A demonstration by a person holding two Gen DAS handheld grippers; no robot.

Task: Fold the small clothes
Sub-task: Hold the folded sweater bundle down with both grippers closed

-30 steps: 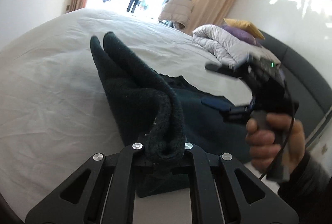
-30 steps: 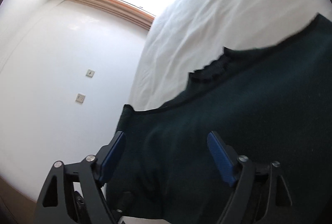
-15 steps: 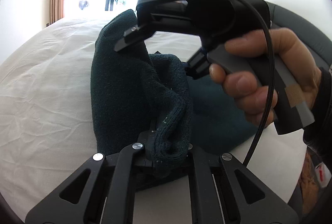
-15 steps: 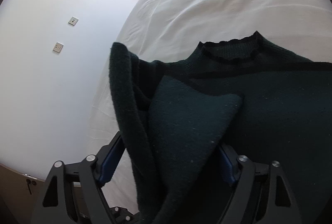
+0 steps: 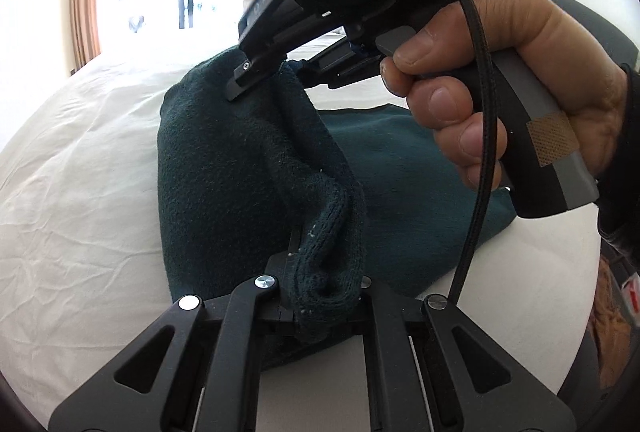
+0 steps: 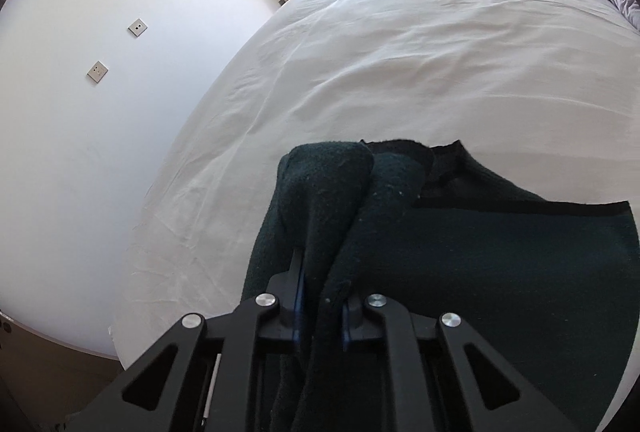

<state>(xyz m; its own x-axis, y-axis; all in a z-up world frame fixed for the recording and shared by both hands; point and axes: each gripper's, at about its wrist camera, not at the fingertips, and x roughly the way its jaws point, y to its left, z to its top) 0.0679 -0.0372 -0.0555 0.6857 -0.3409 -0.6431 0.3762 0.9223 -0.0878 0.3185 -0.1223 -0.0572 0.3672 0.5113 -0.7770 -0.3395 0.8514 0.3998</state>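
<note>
Across the left of the left-wrist view lies the white bed sheet (image 5: 80, 191), creased and bare, which serves as the flat surface for the fold. Toward the centre of that frame a dark green knitted sweater (image 5: 224, 171) stands up off the bed in a raised ridge, because it is pinched at two places along one edge. At the bottom centre the left claw (image 5: 324, 296) is closed on a bunched roll of the knit, its jaws squeezed tight around the fabric. Higher up, at centre-top, the right claw (image 5: 256, 79) bites the far end of the same raised edge, with the person's right hand (image 5: 500, 103) wrapped round its grey handle at the right of the frame and a black cable (image 5: 480, 151) trailing down. Holding both ends likely keeps the lifted side taut so it can be carried over the rest of the garment, which lies flat on the bed at centre-right. In the right-wrist view the right claw (image 6: 322, 308) at bottom centre is shut on a doubled flap of the sweater (image 6: 500, 272), whose neckline shows just above, near the frame's middle. Two wall plates (image 6: 97, 72) sit at upper left. Some pale raised lettering runs along the right claw's body, too foreshortened to read; no other writing is legible.
</note>
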